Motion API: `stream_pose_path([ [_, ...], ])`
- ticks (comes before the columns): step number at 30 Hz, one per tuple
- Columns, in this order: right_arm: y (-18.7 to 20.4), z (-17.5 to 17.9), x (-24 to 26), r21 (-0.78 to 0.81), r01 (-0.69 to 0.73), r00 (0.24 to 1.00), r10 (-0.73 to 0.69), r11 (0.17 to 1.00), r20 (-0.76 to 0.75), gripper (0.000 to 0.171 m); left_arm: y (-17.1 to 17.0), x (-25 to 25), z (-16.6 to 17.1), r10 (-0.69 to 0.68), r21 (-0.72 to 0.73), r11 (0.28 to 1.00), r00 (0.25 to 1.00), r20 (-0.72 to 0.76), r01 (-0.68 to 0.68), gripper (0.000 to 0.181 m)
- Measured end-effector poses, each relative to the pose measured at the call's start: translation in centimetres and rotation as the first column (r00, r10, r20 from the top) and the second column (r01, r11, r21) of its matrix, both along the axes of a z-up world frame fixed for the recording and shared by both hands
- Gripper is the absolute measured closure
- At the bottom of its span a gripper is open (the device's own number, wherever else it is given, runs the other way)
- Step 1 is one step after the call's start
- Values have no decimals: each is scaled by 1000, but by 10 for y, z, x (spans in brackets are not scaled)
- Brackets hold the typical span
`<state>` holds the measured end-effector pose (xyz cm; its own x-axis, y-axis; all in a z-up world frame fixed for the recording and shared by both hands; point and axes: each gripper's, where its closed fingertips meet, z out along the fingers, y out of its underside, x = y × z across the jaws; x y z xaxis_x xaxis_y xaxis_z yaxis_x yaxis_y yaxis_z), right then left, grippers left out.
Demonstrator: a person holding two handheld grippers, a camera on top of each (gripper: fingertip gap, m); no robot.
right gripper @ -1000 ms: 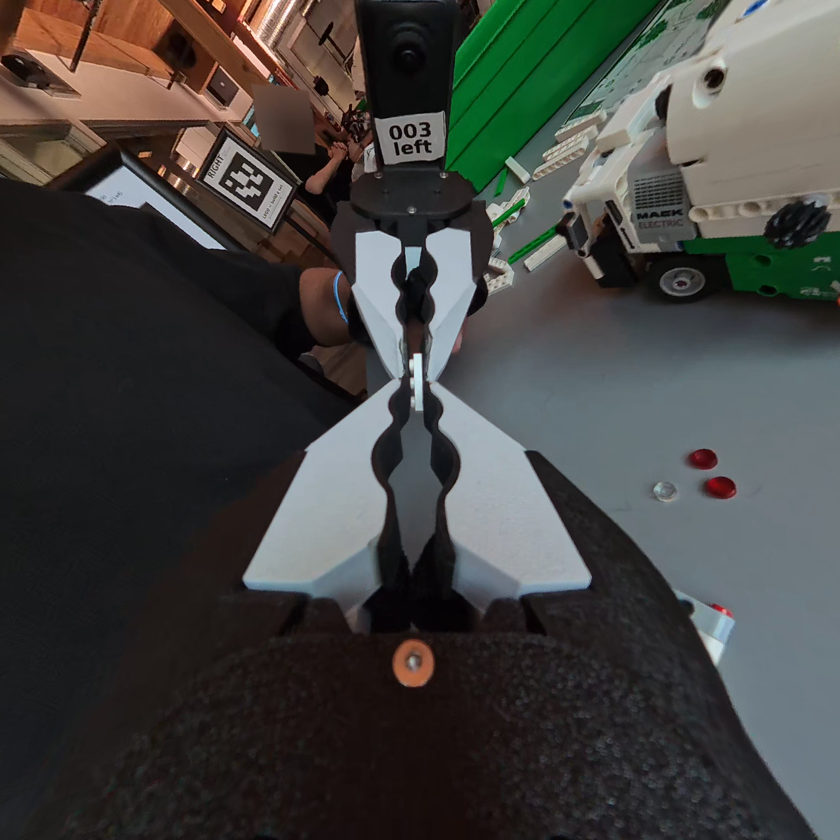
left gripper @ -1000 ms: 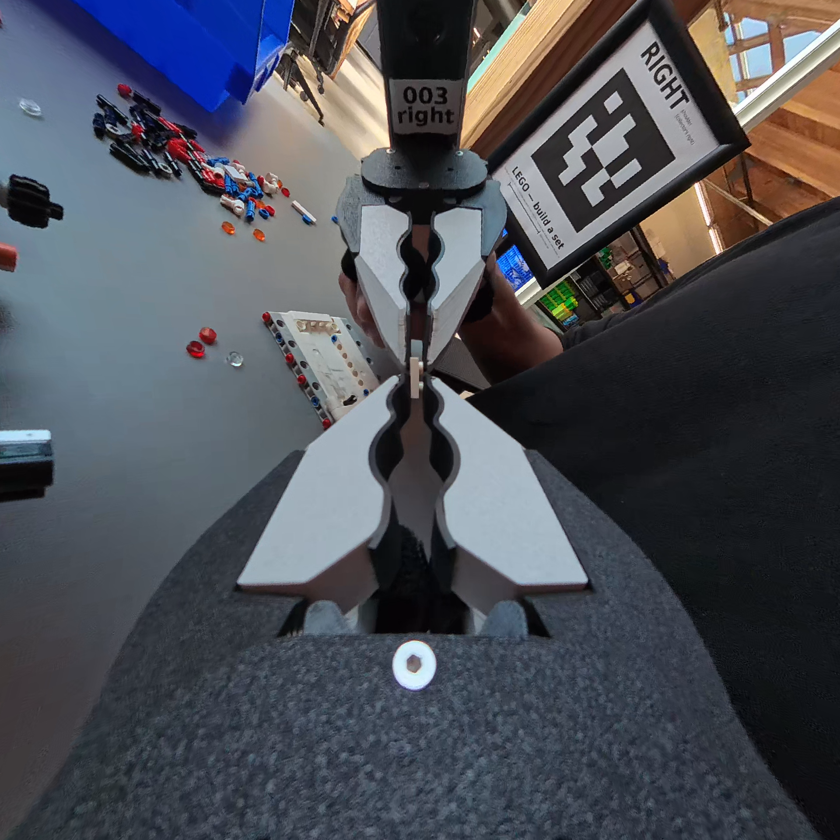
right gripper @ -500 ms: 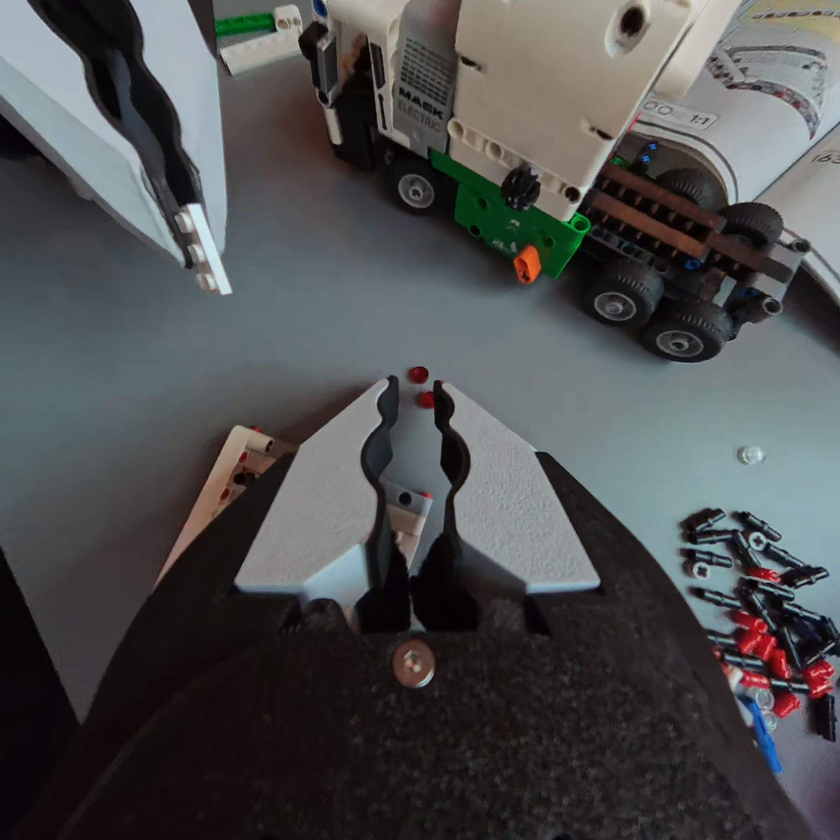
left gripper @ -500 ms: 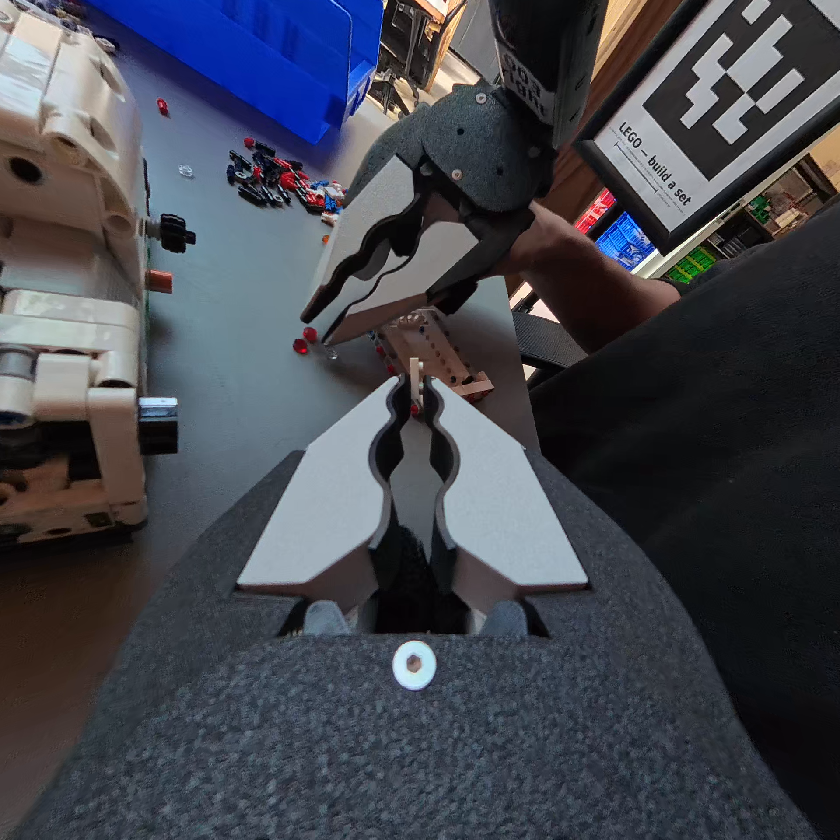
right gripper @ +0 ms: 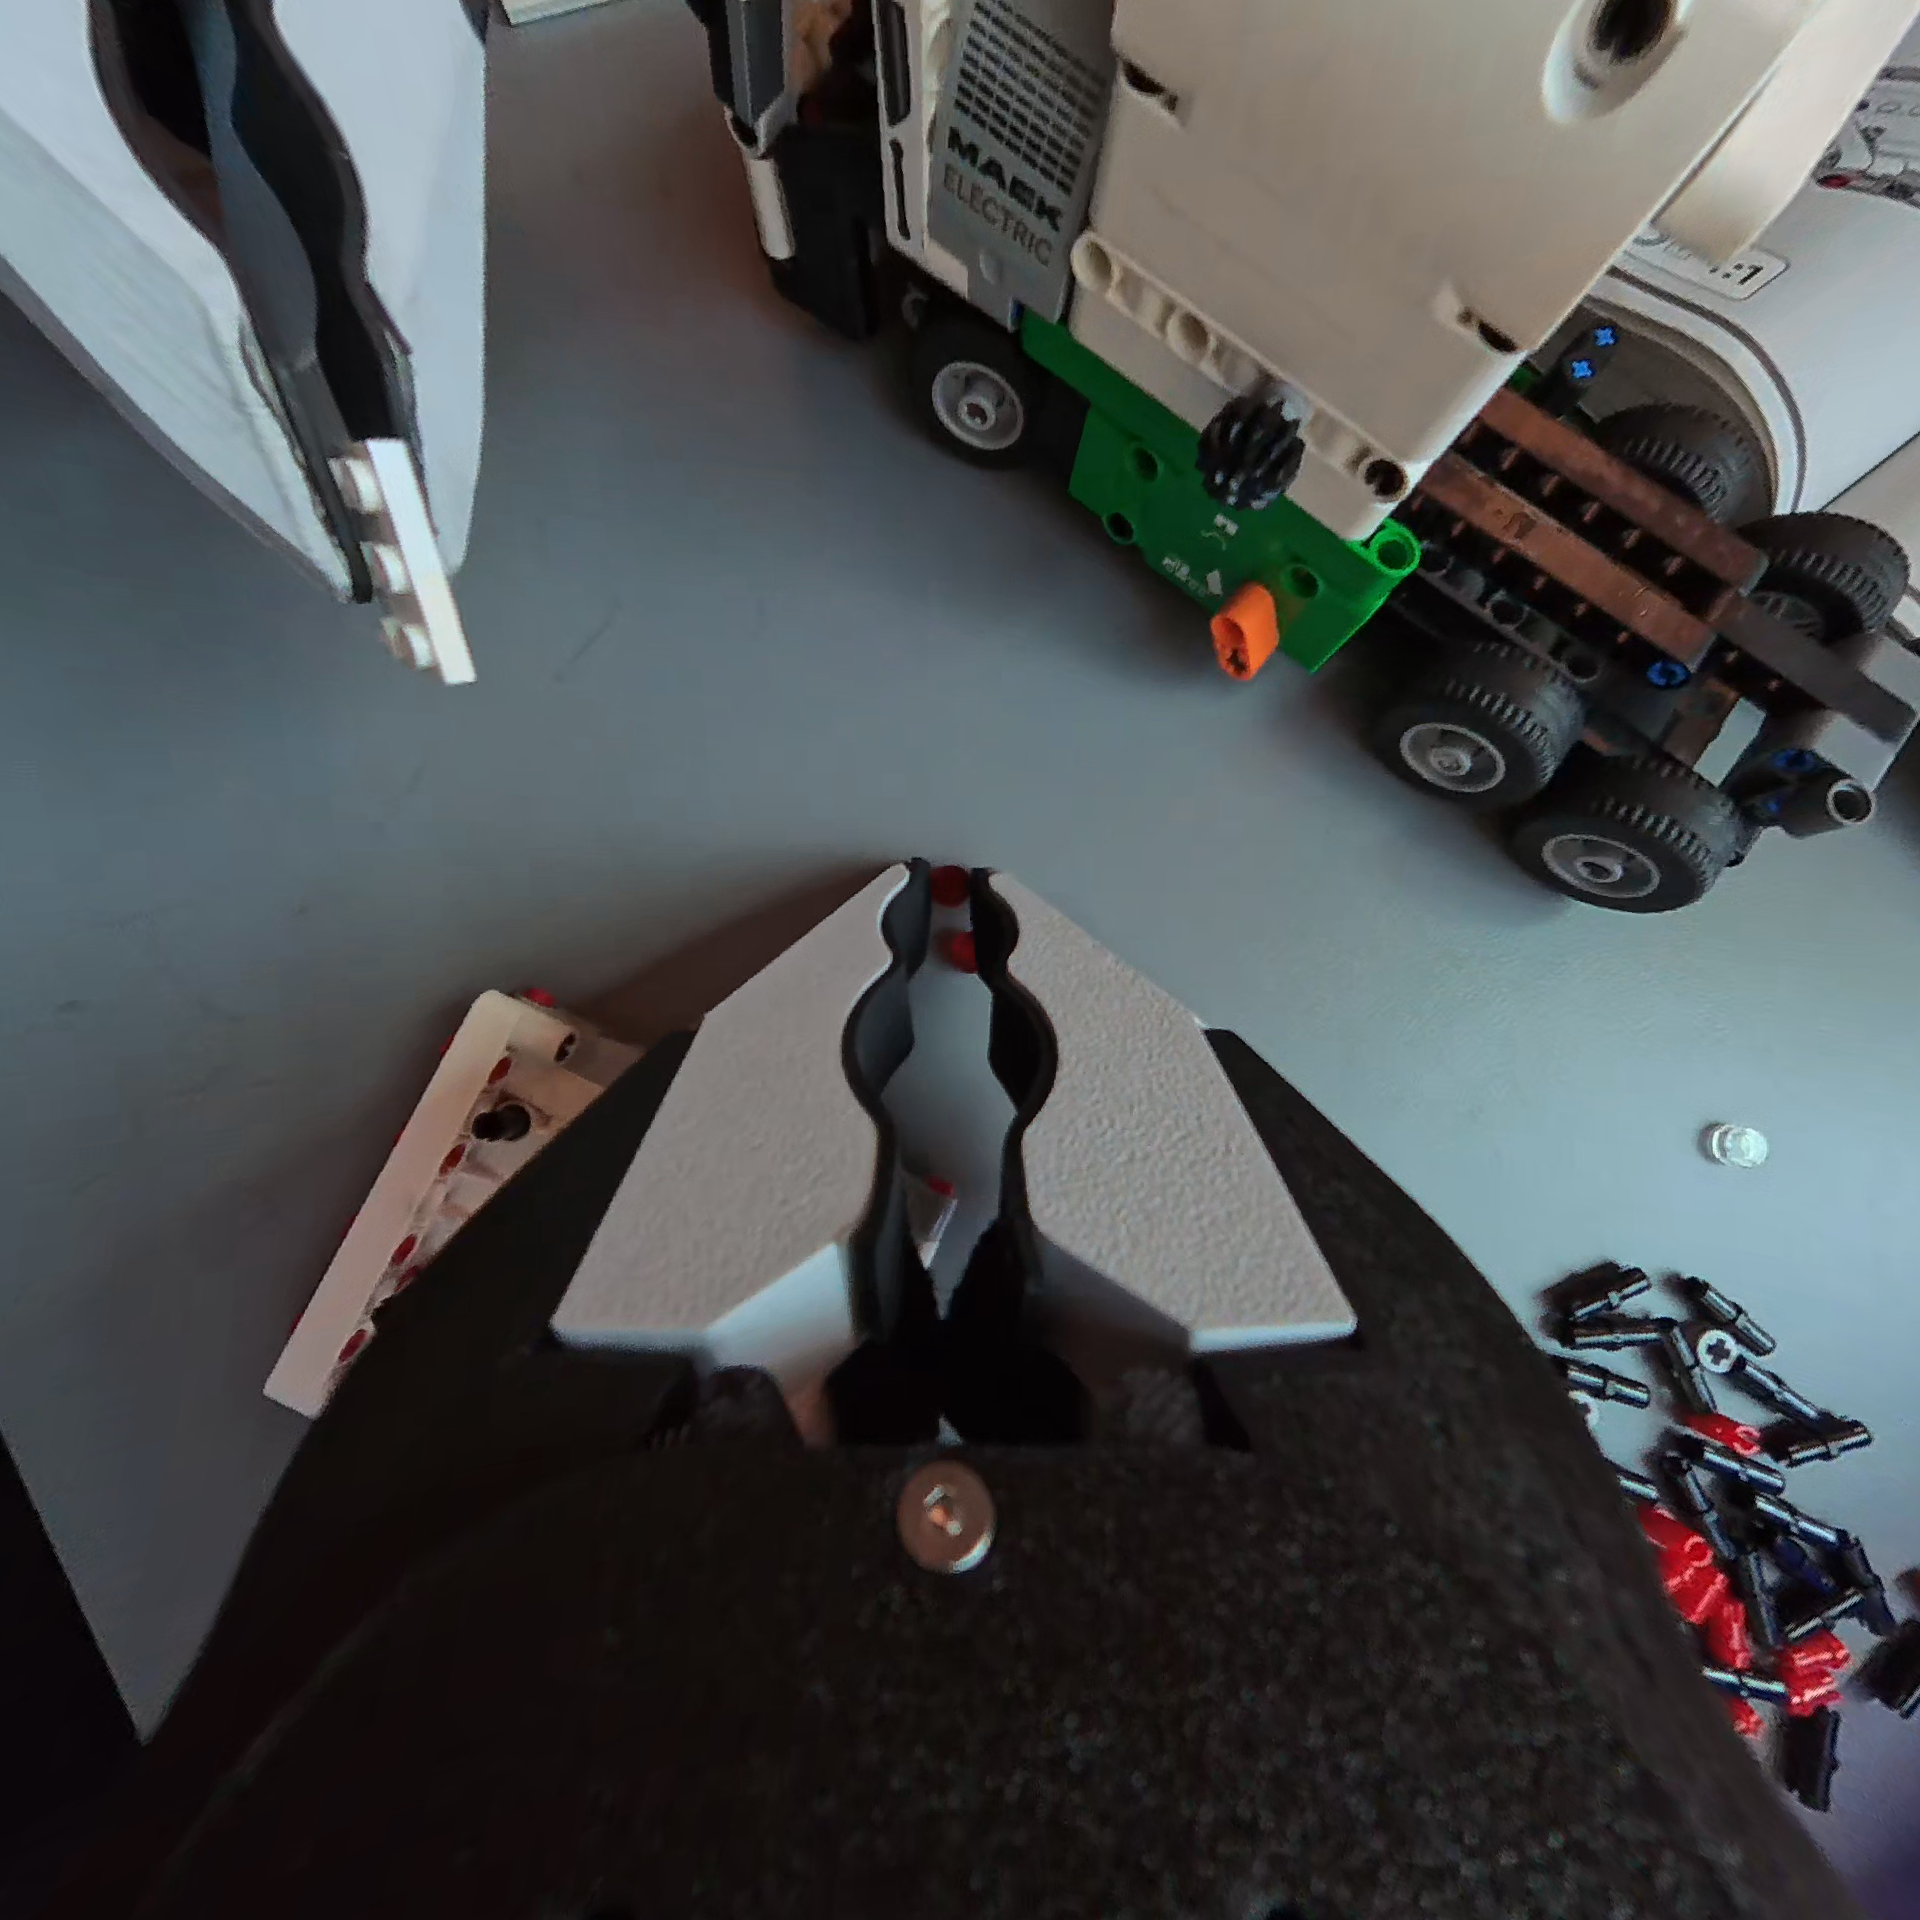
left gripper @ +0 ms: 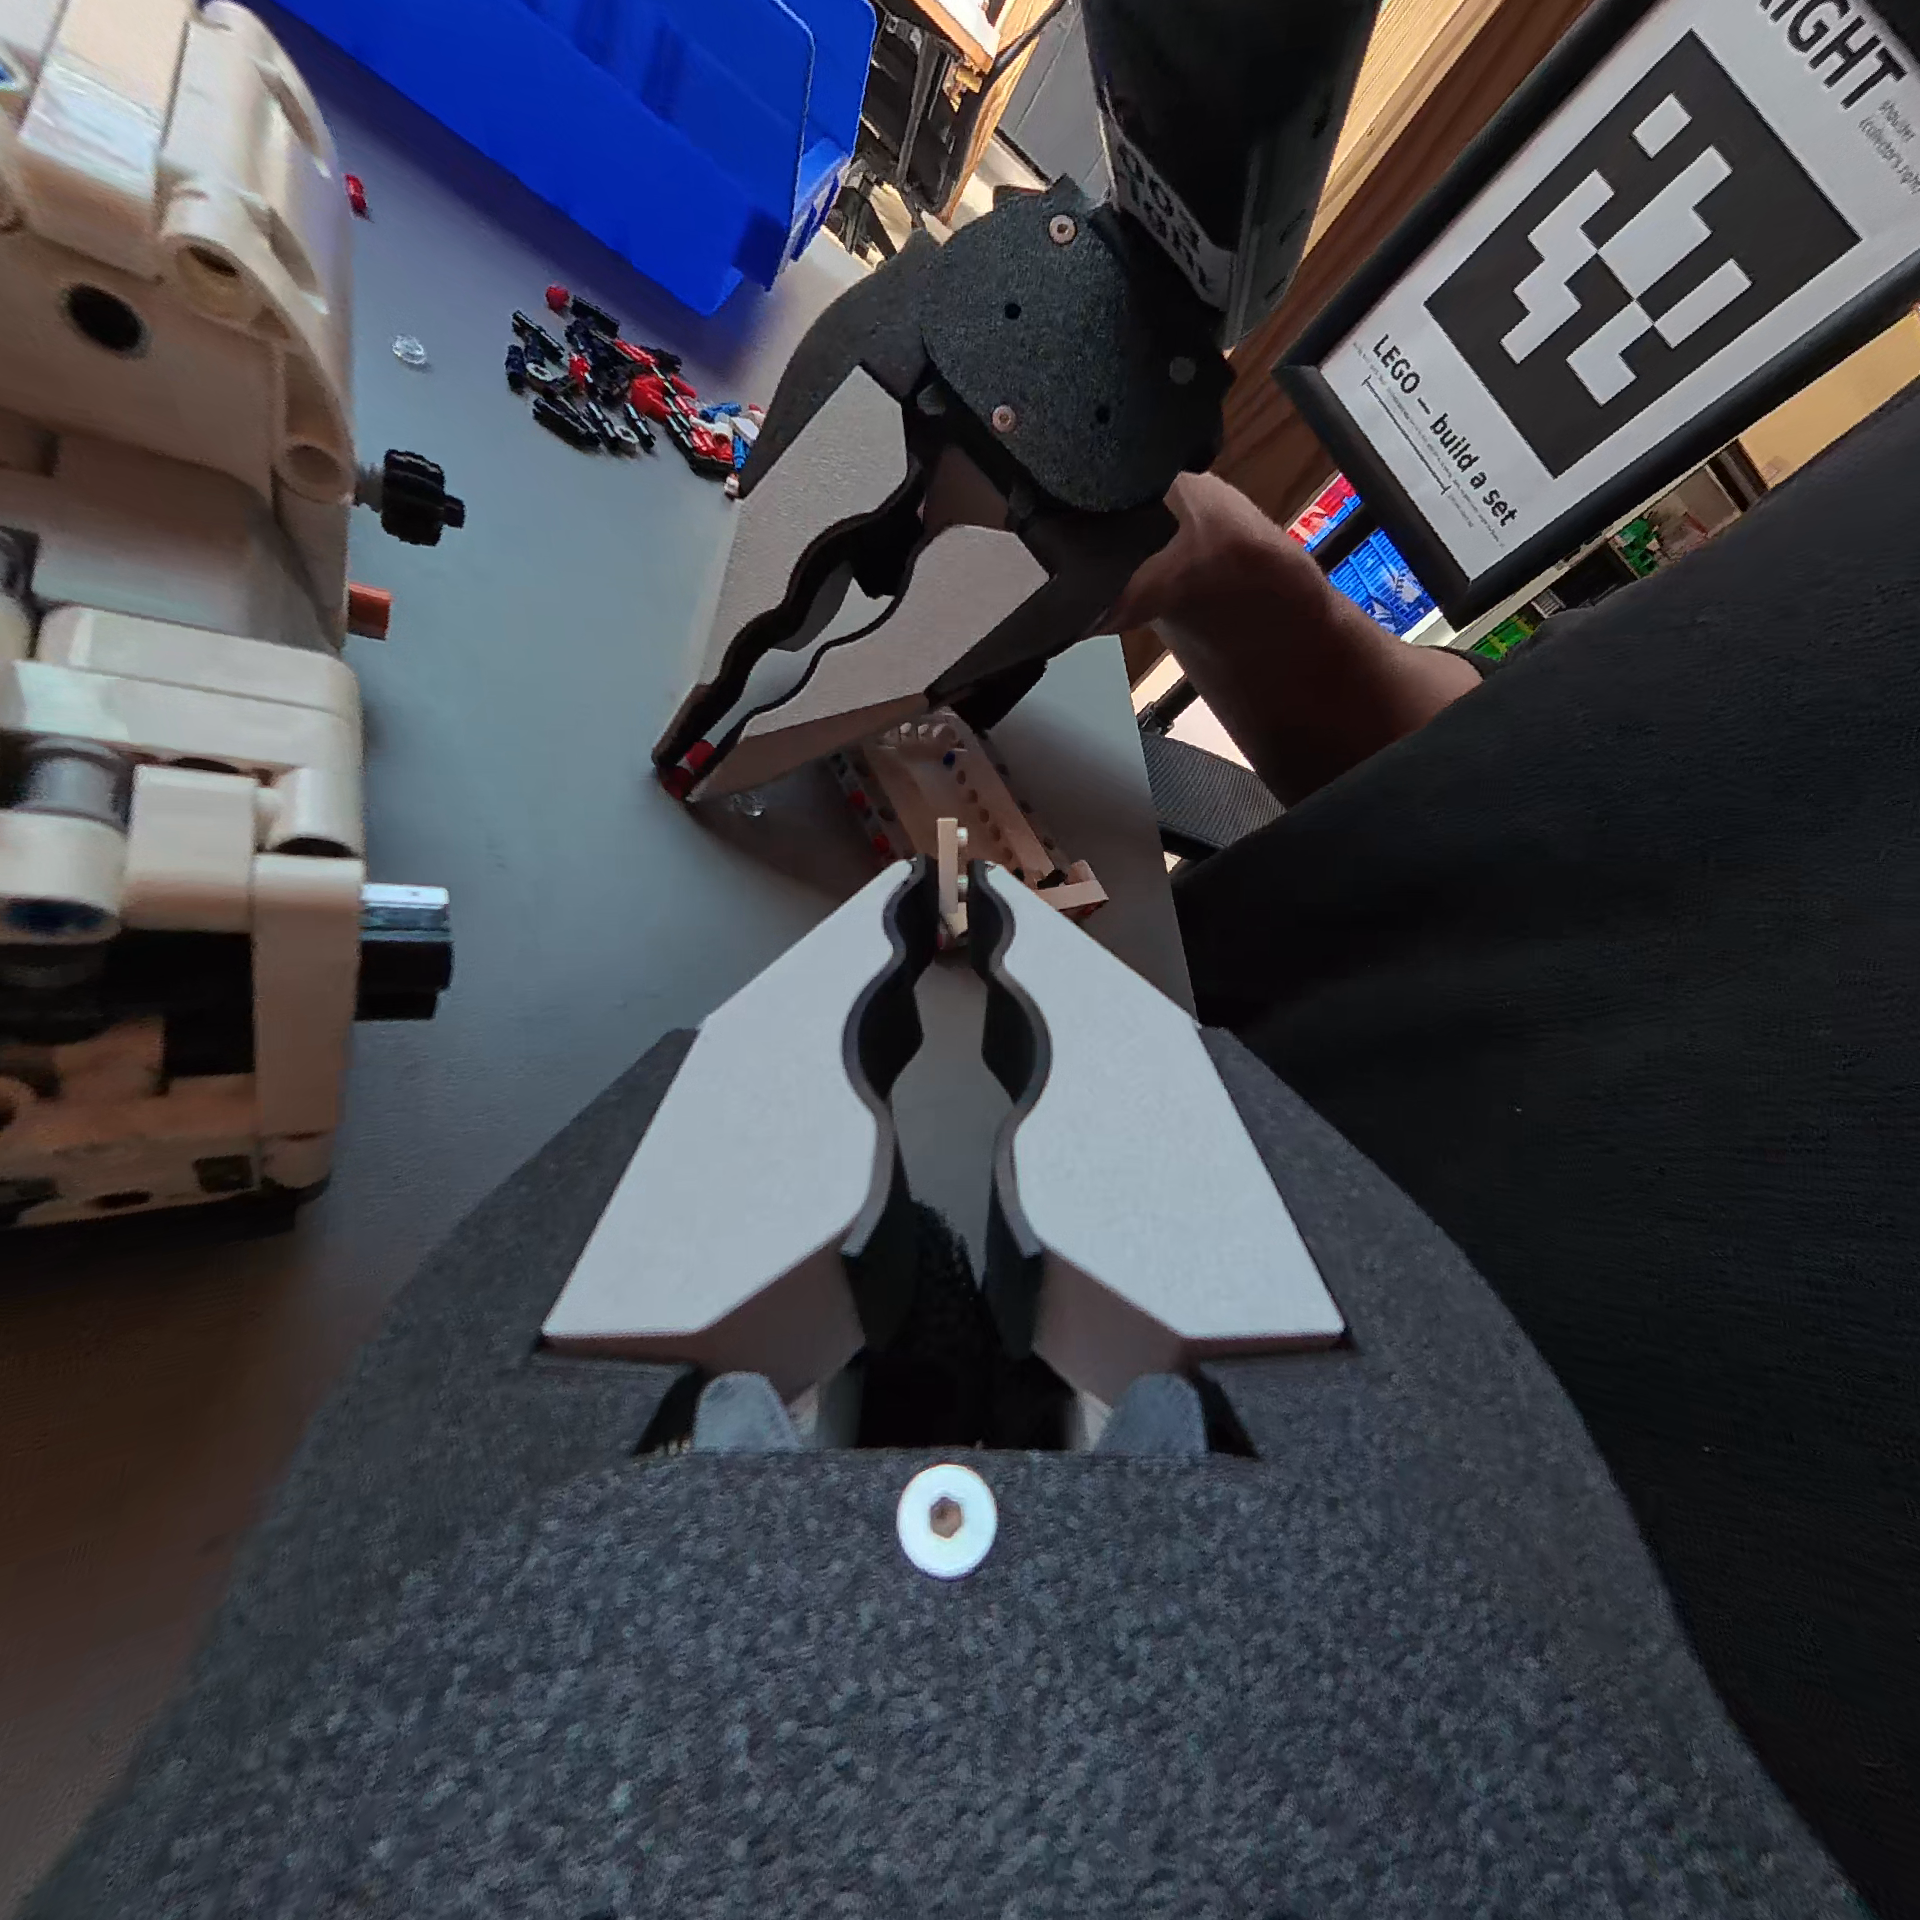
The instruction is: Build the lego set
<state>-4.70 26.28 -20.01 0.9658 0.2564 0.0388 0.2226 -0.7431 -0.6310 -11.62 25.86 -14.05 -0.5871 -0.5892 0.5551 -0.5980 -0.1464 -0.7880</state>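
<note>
Lego plate (left gripper: 948, 873), white, sits edge-on in the left gripper's (left gripper: 945, 883) clenched jaws above the bench (right gripper: 727, 748), while the right gripper's (right gripper: 948, 883) barely parted jaws straddle a red round stud (right gripper: 948, 883) that could skitter away.

Both wrist views close, sharing truck (right gripper: 1195, 270), table (right gripper: 675, 790).

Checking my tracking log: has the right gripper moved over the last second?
Yes. The right gripper swung away from the left gripper, down to the red studs near the truck.

Bare grey table (right gripper: 644, 790) between truck (right gripper: 1299, 312) and panel (right gripper: 436, 1174), pins (right gripper: 1745, 1475) right
</note>
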Motion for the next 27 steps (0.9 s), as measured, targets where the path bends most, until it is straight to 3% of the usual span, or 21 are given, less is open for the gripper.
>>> stream_pose_path([
  [1,0,0,0,2,-3,1000,3,1000,5,165,1,1,0,5,-2,1000,1000,-1,-5,178],
  [5,5,9,-1,81,23,1000,-22,996,-22,166,5,5,0,39,-7,999,999,-8,-39,179],
  [10,15,62,-3,327,119,992,-103,937,-68,166,7,9,-1,60,-15,998,998,-18,-61,178],
  [14,16,94,-26,447,140,986,-84,883,-142,166,9,11,1,74,-42,996,997,-24,-75,178],
  [20,17,100,-52,439,101,993,-61,893,-104,166,-2,9,16,25,-263,963,994,-105,-52,179],
  [27,15,93,-67,340,46,998,-32,939,-46,166,-6,5,20,-27,-389,920,982,-185,-48,179],
])
